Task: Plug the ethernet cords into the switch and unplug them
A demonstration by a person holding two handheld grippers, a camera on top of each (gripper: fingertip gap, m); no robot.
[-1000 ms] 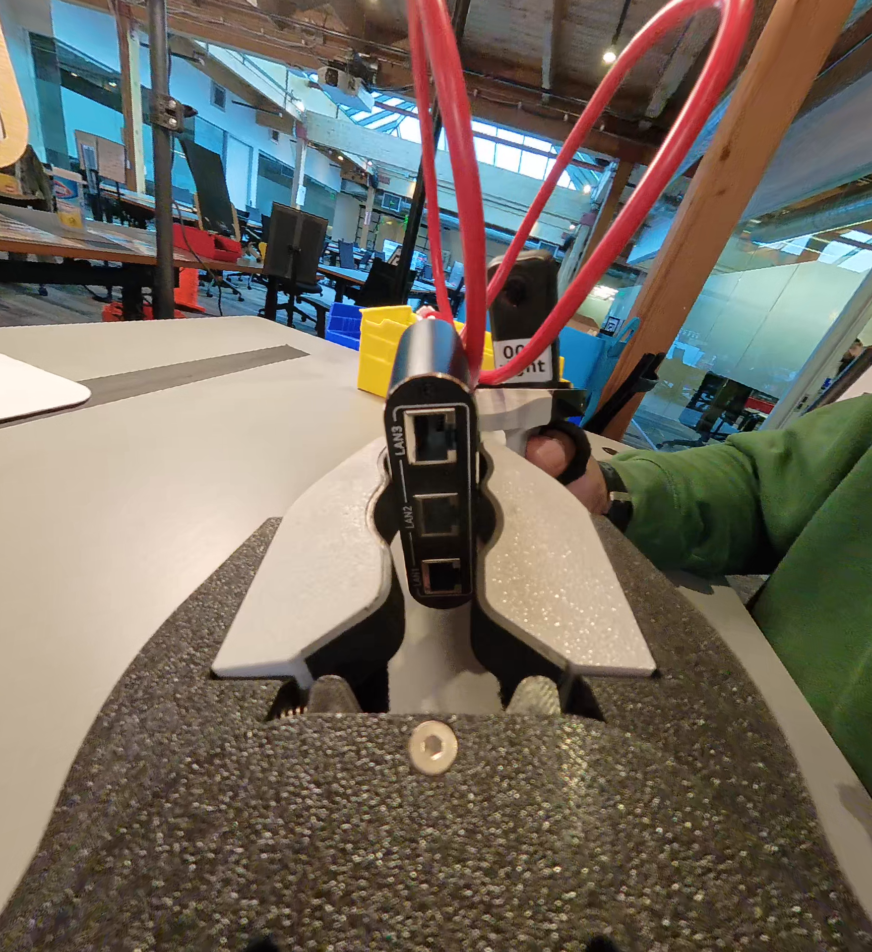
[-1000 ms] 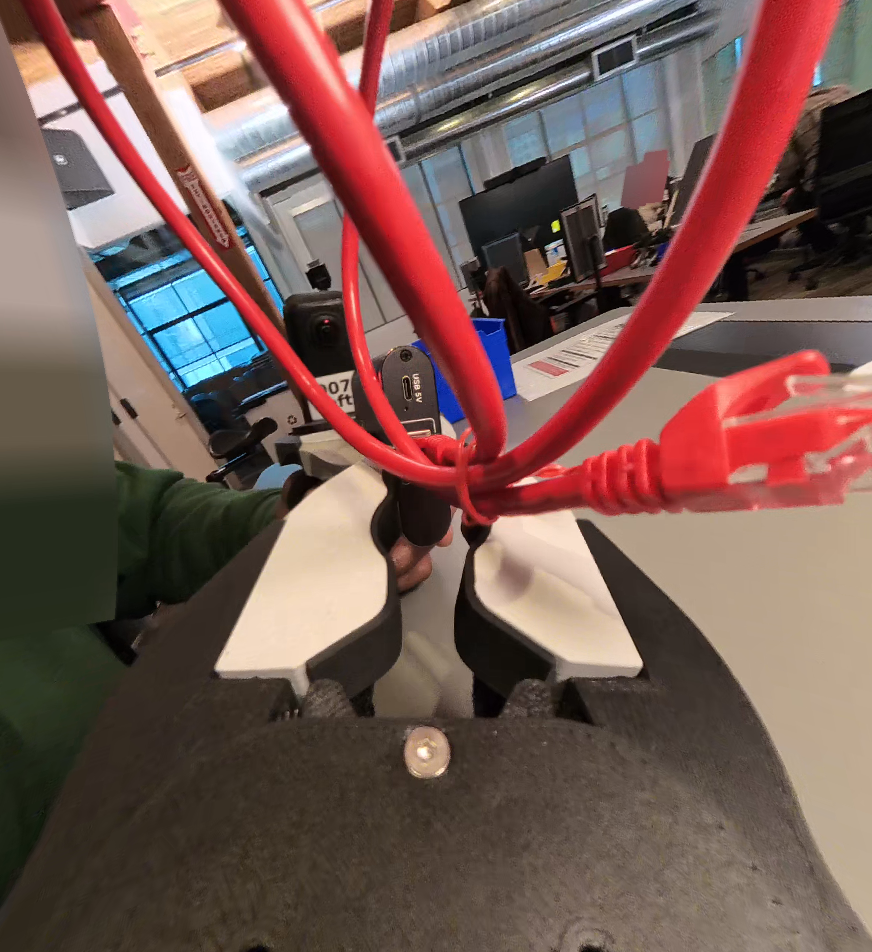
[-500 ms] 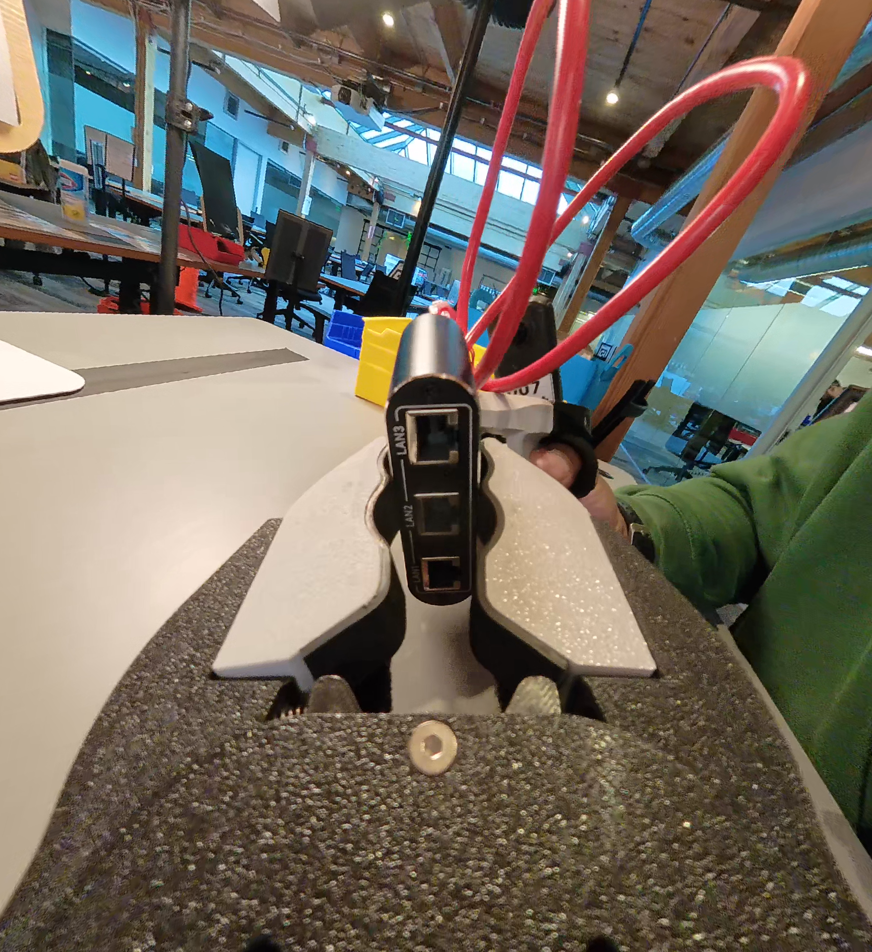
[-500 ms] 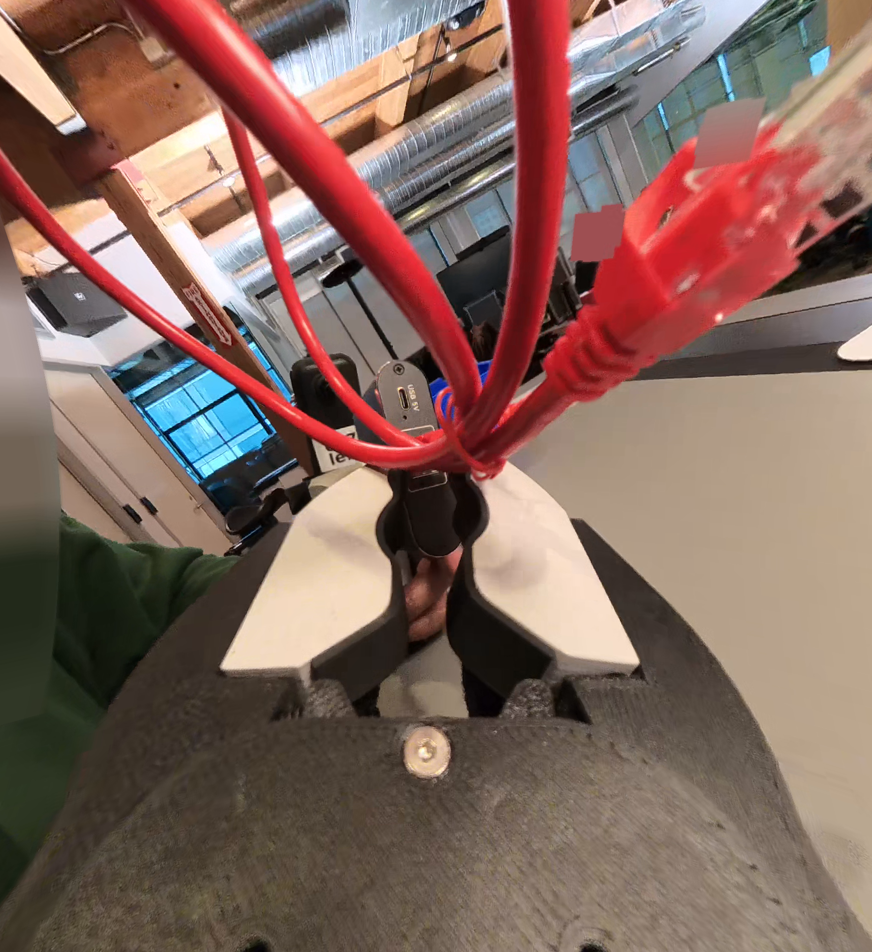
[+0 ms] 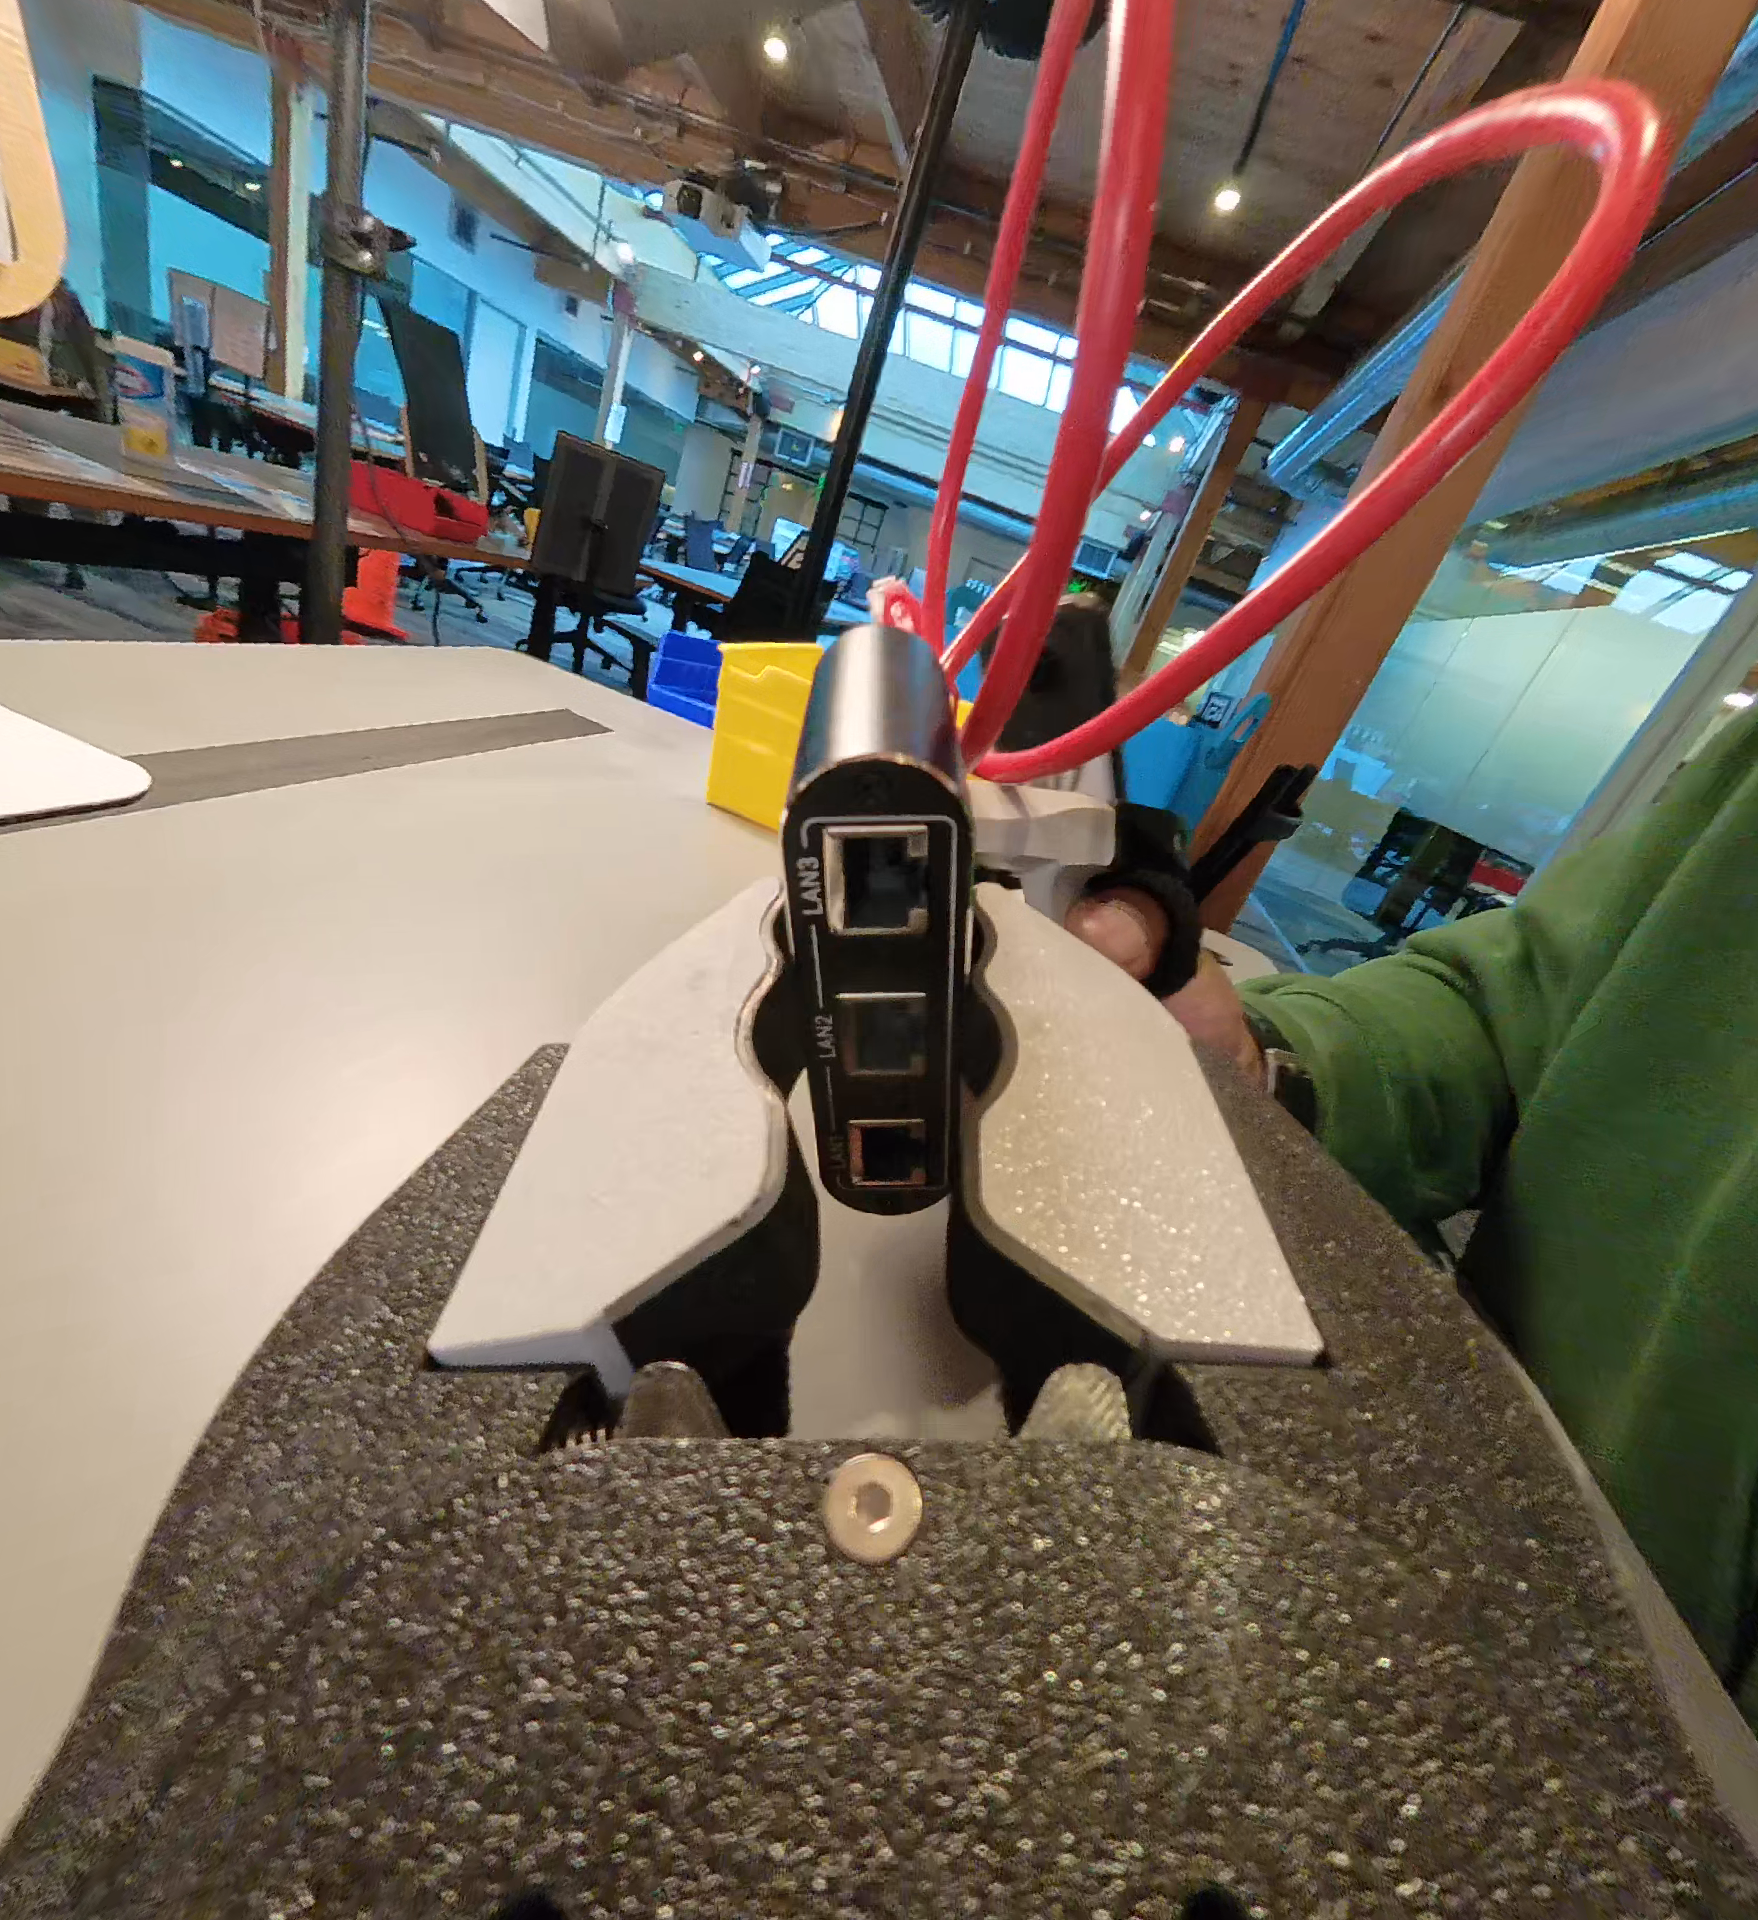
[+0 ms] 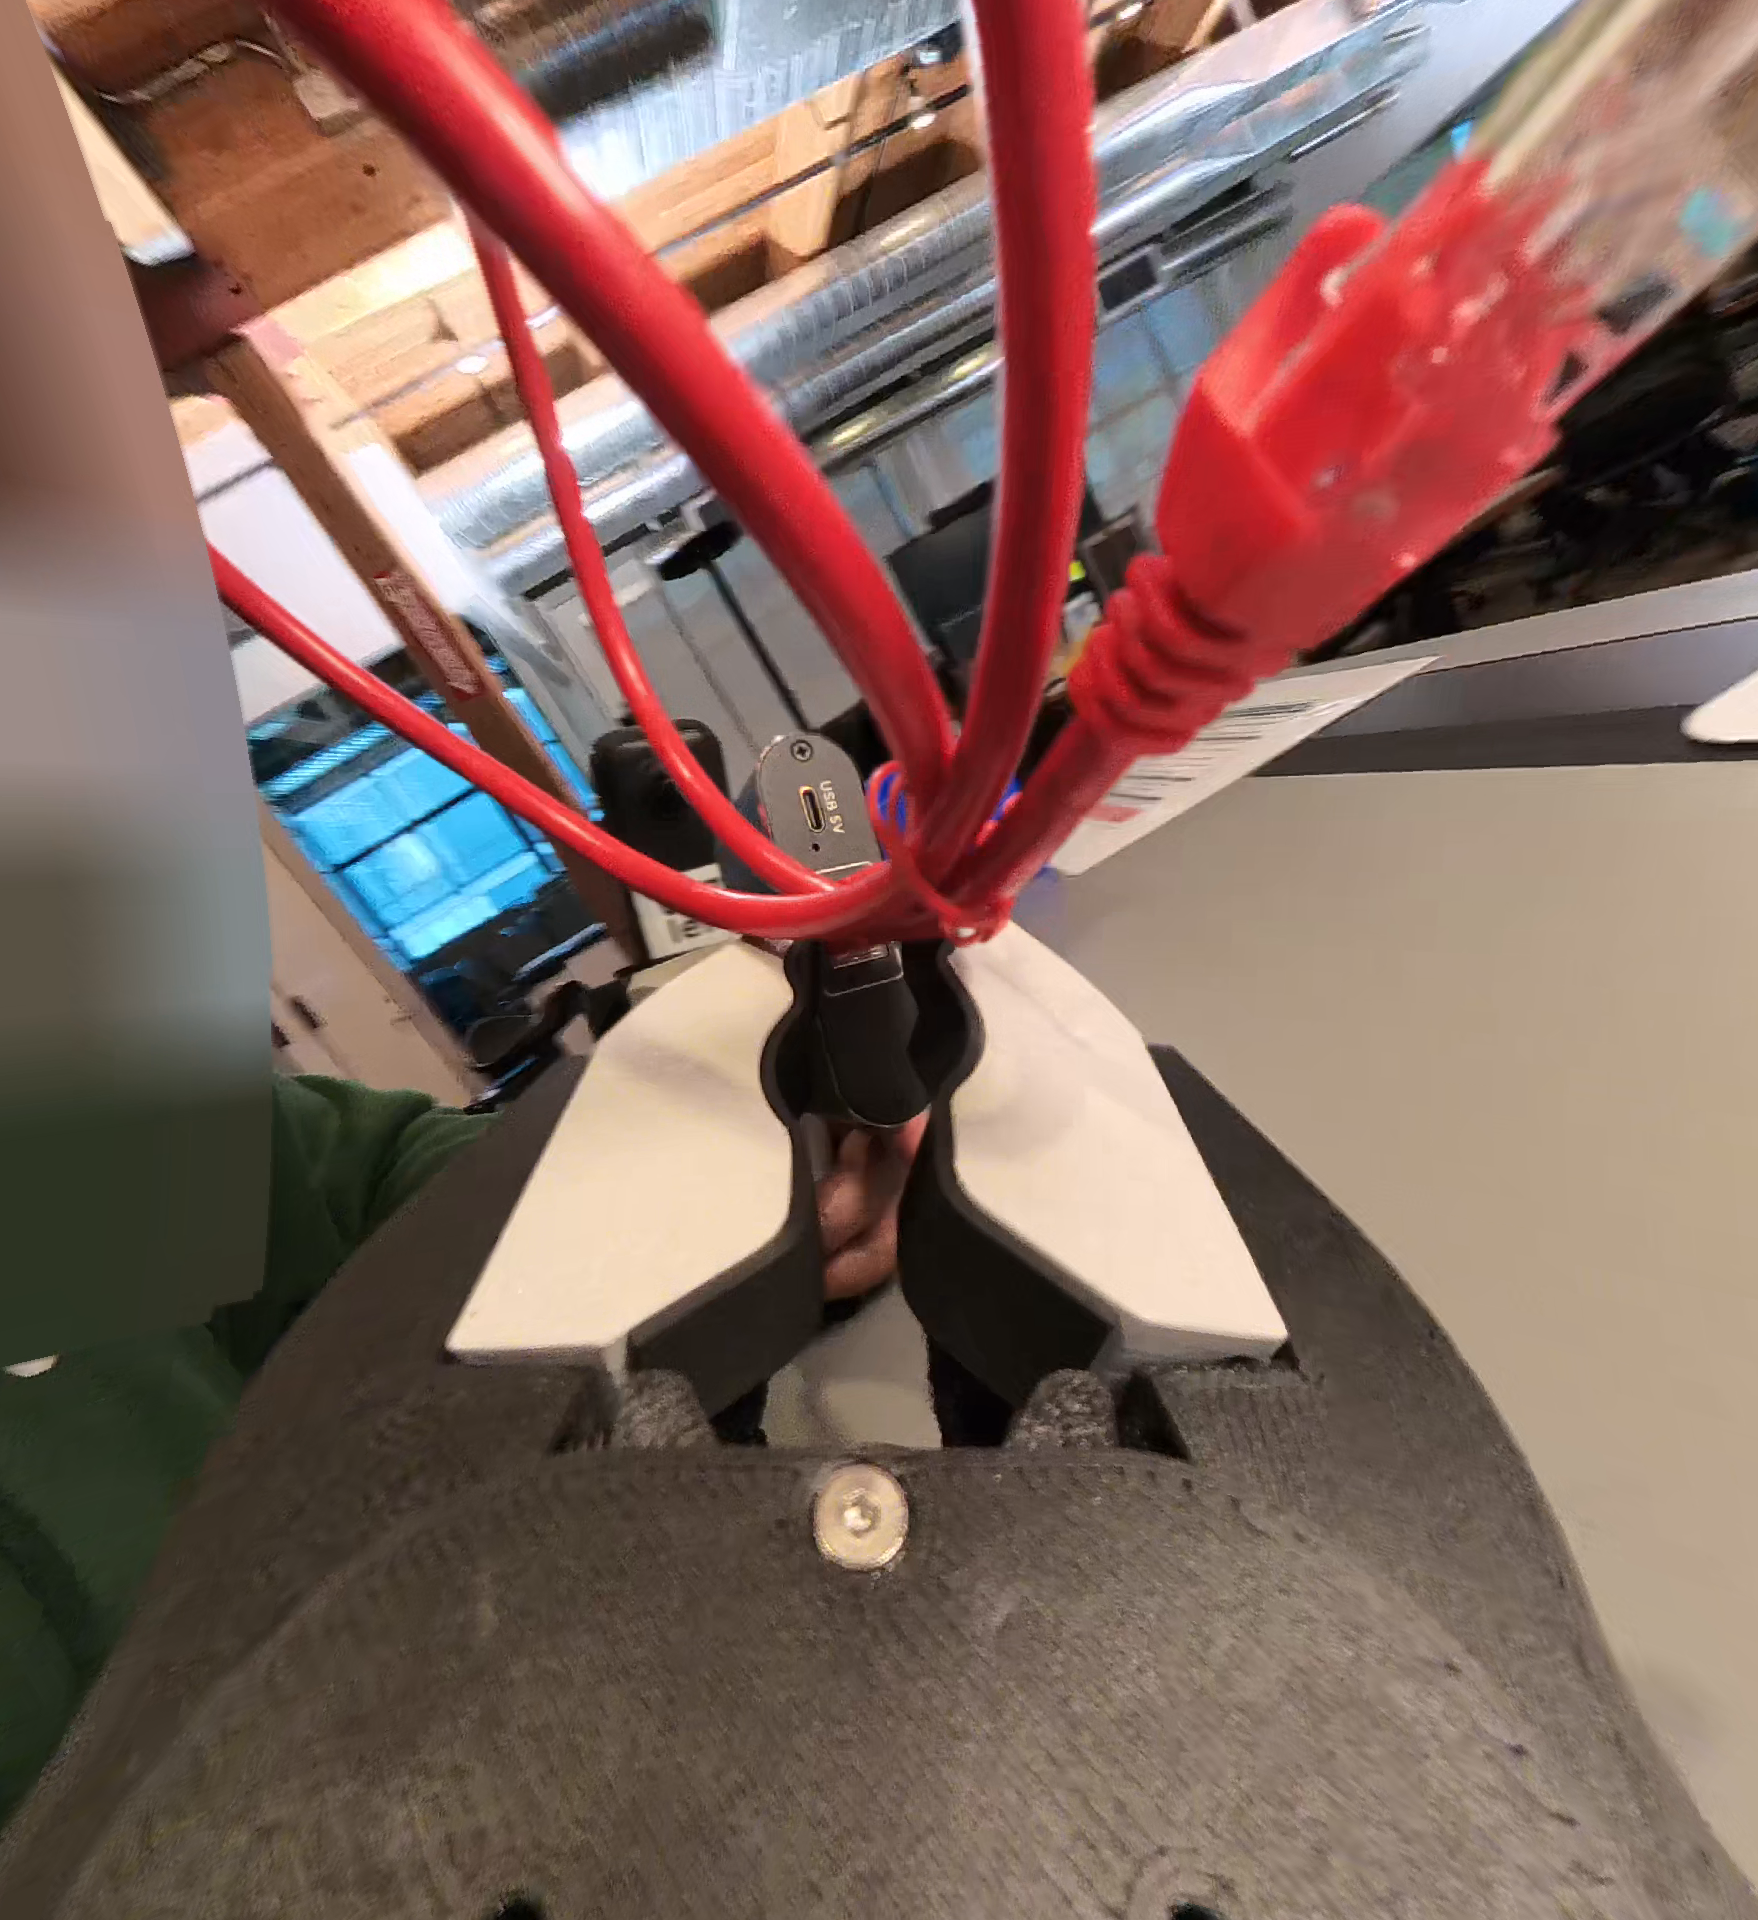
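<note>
My left gripper (image 5: 880, 904) is shut on the black switch (image 5: 880, 1039) and holds it upright above the table. Its three ports face the camera and all are empty. Behind it my right gripper (image 5: 1046, 821) holds looped red ethernet cord (image 5: 1623, 135). In the right wrist view my right gripper (image 6: 870, 951) is shut on the tied bundle of red cord (image 6: 942, 904) at its fingertips. A red plug (image 6: 1374, 416) with a clear tip hangs free at the upper right, blurred. The switch's far end (image 6: 818, 821) shows just beyond the fingertips.
The grey table (image 5: 231, 987) lies below both grippers. A white pad (image 5: 2, 769) is at the far left. A yellow bin (image 5: 750, 717) and a blue bin (image 5: 683, 665) stand behind the switch. A green sleeve (image 5: 1633, 1143) is on the right, and a printed sheet (image 6: 1218, 748) lies on the table. My left and right fingertips are right by each other.
The free red plug has swung from low and level on the right up to the upper right. The cord loops have shifted right behind the switch. The switch stays gripped.
</note>
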